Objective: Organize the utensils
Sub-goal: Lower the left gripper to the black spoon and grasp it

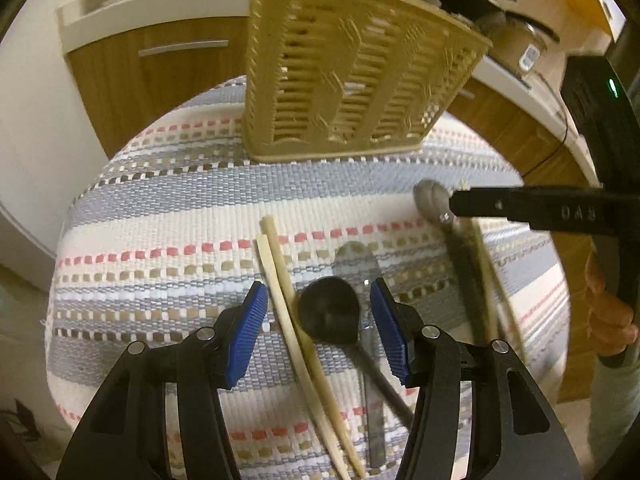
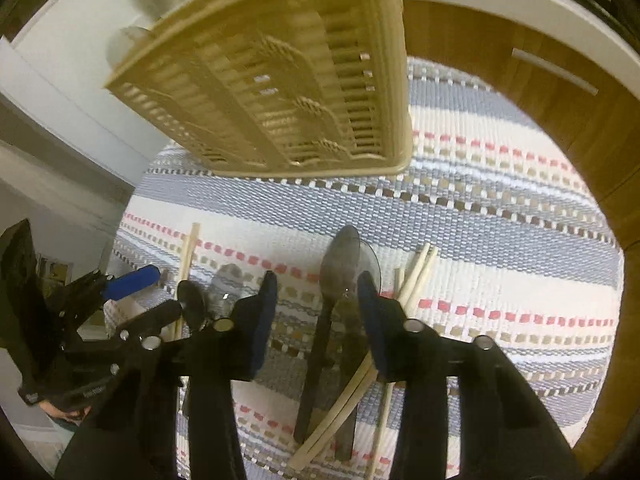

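A tan slotted utensil holder stands at the far side of a striped woven mat; it also shows in the right wrist view. My left gripper is open over a black spoon, a metal spoon and two pale chopsticks. My right gripper is open over a grey spoon, a second spoon beneath it and several chopsticks. The right gripper's finger reaches in from the right in the left wrist view.
Wooden cabinets with metal handles stand behind the mat under a white counter. The mat covers a round-edged surface that drops off at left. My left gripper also appears at the left of the right wrist view.
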Motion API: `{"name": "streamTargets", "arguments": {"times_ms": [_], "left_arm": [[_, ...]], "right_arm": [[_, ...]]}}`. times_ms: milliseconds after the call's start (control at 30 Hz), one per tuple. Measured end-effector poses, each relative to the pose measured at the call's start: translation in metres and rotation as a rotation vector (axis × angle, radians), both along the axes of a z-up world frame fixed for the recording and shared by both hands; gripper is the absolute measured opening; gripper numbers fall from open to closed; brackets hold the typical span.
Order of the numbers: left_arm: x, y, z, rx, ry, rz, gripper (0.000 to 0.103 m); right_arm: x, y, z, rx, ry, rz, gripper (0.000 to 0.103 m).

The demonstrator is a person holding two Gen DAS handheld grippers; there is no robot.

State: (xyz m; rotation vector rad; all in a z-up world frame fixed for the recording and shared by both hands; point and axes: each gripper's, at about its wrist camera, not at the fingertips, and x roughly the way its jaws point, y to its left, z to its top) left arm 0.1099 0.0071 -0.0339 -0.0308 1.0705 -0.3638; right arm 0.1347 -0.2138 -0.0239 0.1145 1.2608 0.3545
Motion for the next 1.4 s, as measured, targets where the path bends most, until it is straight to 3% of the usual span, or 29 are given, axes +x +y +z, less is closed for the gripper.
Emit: {"name": "streamTargets", "arguments": {"times_ms": [233,500,900,1267,1400], "left_arm": [[-0.002,-0.007,-0.005,0.058,-0.014,-0.016,0.049],[-0.003,-0.003,-0.008,0.056,-0.013,-0.010,0.049],[-0.006,0.005,-0.006,0.029,-0.012,-0.025,0.045],[-0.007,0.006,-0.005,0.022,-0.001,-0.034,0.045],[-0.012,-0.012,-0.009,0.096,-0.013,-0.078,0.045]], "right_arm": [[0.006,0.011,-0.008,-0.042,-0.003,0.010,0.036],[0.012,0.026,-0.019,-0.123,-0.018,0.001,0.036],[0.007,0.051,-0.015,0.018,0.015,0.103,0.031],[0.013,0.042,-0.023,-0.018,0.034,0.075,0.031],[0.016,0.058,-0.033,-0.087,0.027,0.084,0.031]]}}
